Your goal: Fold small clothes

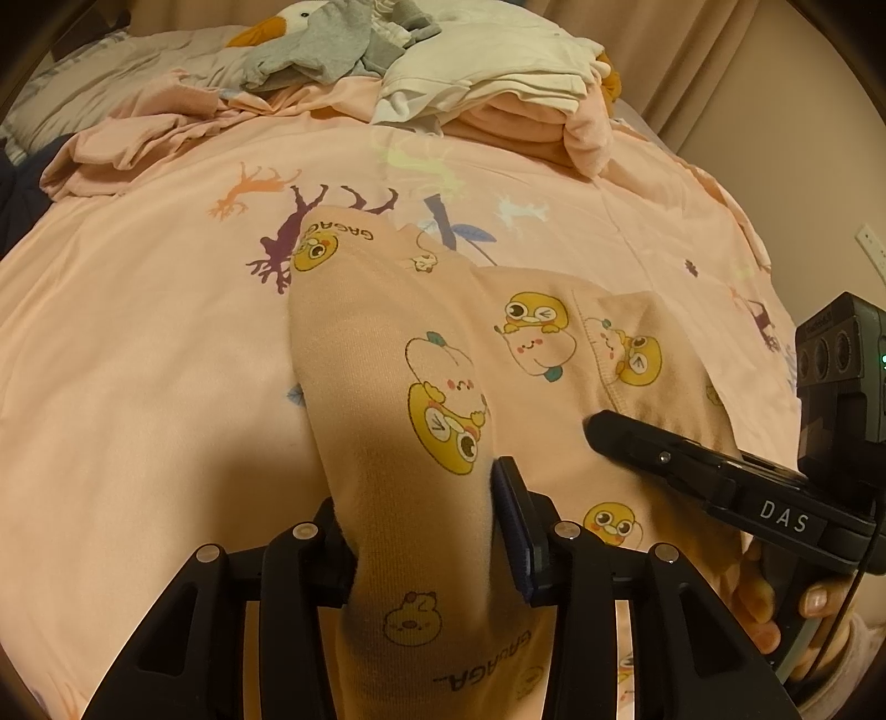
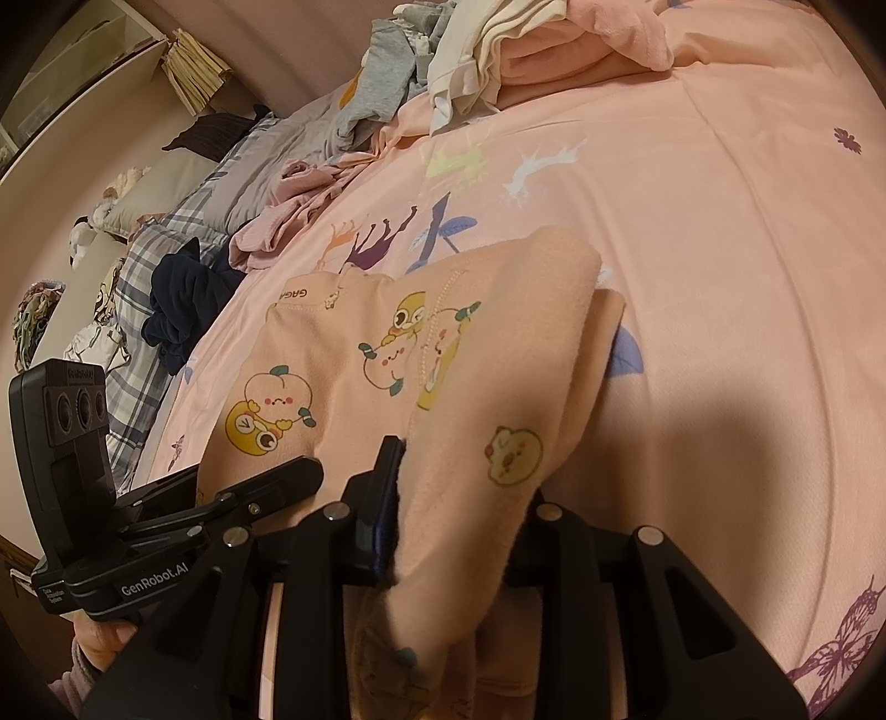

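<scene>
A small peach garment (image 1: 443,360) printed with yellow cartoon ducks lies on the pink bedcover (image 1: 138,332), its near edge lifted. My left gripper (image 1: 421,515) is shut on a bunched fold of it, and the cloth fills the gap between the fingers. In the right wrist view the same garment (image 2: 343,354) drapes over my right gripper (image 2: 465,498), which is shut on another bunched fold; the cloth hides its right finger. The two grippers sit side by side at the near edge: the right gripper (image 1: 609,432) shows at the right, the left gripper (image 2: 299,471) at the left.
A heap of cream and peach clothes (image 1: 498,83) and a grey garment (image 1: 321,50) sit at the far side of the bed. A crumpled pink garment (image 1: 127,138) and a dark navy one (image 2: 188,299) lie to the left. A hand (image 1: 819,603) holds the right gripper's handle.
</scene>
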Available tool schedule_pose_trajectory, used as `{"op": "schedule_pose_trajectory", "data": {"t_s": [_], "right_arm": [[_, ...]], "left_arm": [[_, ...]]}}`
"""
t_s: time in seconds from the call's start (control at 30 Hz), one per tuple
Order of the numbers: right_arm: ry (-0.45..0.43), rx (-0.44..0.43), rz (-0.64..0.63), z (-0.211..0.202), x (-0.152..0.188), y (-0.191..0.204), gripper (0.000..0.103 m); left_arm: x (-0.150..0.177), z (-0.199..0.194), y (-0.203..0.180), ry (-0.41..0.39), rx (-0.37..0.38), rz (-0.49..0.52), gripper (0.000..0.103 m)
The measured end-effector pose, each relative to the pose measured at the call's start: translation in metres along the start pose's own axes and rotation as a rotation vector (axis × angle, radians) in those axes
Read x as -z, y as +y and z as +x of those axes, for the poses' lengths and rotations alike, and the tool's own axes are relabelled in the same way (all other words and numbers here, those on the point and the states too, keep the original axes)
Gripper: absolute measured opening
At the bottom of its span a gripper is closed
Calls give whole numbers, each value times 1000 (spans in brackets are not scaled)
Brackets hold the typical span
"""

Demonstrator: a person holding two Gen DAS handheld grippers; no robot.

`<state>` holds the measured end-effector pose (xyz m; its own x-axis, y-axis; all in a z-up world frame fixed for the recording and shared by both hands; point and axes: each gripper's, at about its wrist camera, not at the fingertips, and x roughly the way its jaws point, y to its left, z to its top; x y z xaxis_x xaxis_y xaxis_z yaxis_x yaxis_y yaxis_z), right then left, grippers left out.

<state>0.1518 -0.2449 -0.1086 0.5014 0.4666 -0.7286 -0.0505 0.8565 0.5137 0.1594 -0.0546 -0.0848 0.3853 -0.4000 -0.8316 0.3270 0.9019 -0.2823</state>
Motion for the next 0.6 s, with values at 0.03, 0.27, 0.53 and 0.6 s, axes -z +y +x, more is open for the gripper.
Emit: {"op": "schedule_pose_trajectory", "data": {"t_s": [0.03,0.27,0.53,0.6], "right_arm": [[0,0,0,0,1,0,30],[3,2,2,0,1,0,30],[3,10,5,1,5,-1,32],[4,13,6,0,4,-2,33]], "left_arm": [[0,0,0,1,-1,0,40],[0,-1,0,2,-6,0,41],[0,-1,-2,3,-20,6,45],[0,-2,-1,4,-24,6,45]]}}
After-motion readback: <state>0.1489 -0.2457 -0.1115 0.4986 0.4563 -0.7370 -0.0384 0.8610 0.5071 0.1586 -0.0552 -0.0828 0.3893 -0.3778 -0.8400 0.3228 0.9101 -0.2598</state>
